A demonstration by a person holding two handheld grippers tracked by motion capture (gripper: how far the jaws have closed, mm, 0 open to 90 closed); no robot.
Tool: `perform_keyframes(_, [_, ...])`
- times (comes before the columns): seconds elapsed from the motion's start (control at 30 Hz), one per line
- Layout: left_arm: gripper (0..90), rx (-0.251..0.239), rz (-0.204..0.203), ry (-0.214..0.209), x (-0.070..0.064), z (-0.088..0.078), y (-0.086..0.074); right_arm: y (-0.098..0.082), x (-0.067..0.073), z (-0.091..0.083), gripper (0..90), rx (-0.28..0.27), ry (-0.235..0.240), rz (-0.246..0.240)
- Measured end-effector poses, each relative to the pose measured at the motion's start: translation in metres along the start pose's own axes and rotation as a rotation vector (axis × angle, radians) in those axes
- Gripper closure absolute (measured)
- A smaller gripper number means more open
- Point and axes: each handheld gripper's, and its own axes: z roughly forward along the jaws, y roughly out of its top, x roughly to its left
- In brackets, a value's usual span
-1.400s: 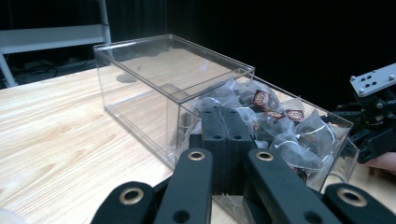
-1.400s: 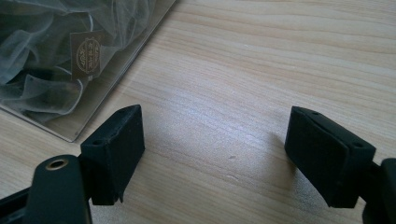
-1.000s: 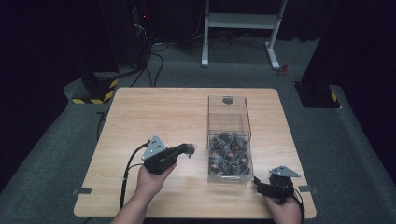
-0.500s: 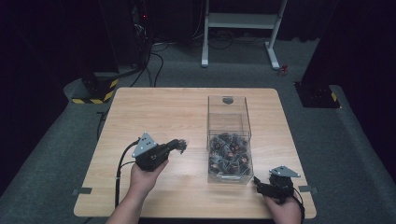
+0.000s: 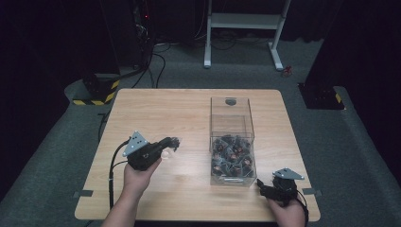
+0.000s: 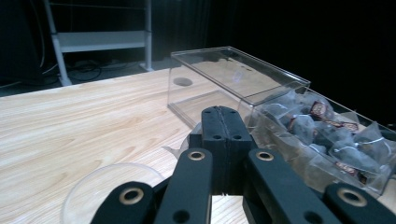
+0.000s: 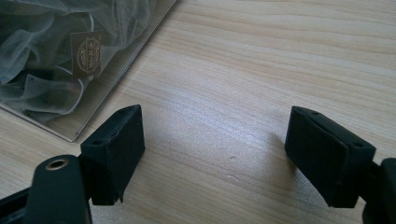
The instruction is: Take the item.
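A clear plastic box (image 5: 231,142) stands on the wooden table (image 5: 156,109), right of centre. Its near half is filled with mesh sachets (image 5: 232,156) carrying small printed tags; its far half is bare. The left gripper (image 5: 171,143) sits left of the box, jaws pressed tightly together; something small and pale shows at its tip, too unclear to identify. A clear round dish (image 6: 109,189) lies on the table below it. The right gripper (image 5: 261,185) rests at the box's near right corner, jaws spread wide, holding nothing.
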Motion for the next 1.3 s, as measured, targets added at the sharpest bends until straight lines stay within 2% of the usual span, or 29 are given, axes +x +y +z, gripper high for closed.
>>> perform_keyframes(0.03, [90.0, 0.000, 0.006, 0.006, 0.001, -0.001, 0.000, 0.000, 0.000, 0.000, 19.9, 0.000, 0.000, 0.000])
perform_keyframes(0.37, [90.0, -0.006, -0.028, 0.033, 0.014, -0.005, -0.002, 0.000, 0.000, 0.000, 19.9, 0.002, 0.002, -0.001])
perform_keyframes(0.8, [90.0, 0.017, -0.044, 0.085, 0.031, -0.006, -0.011, 0.001, 0.000, 0.000, 19.9, 0.004, 0.002, -0.001])
perform_keyframes(1.03, [90.0, 0.031, -0.057, 0.094, 0.034, -0.002, -0.016, 0.000, 0.000, 0.000, 20.0, 0.004, 0.003, -0.001])
perform_keyframes(1.3, [90.0, 0.049, -0.048, 0.120, 0.036, 0.000, -0.020, 0.000, 0.000, 0.000, 20.1, 0.004, 0.002, 0.000])
